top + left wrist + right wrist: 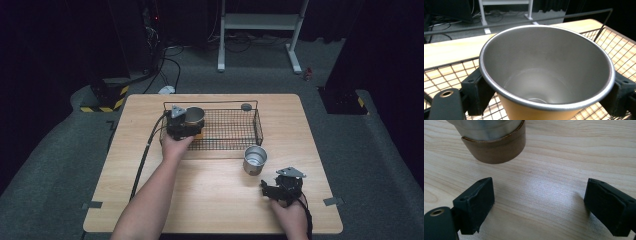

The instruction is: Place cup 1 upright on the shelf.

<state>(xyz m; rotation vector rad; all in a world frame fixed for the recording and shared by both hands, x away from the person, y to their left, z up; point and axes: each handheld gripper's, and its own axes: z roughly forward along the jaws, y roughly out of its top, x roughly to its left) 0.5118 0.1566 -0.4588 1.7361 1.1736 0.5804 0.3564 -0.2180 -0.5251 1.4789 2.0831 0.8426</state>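
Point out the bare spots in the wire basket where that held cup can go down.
The wire basket is bare across its middle and right, from the cup held by the left tongs to the right wall. Its left end is crowded by cup and tongs. A small dark disc lies by the back right corner.

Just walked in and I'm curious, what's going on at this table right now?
A person is working with two hand-held grippers. The left hand-held gripper is shut on a steel cup with an orange outside, holding it over the left end of the wire basket. The right hand-held gripper is open, low over the wooden table, just short of a second steel cup standing outside the basket.
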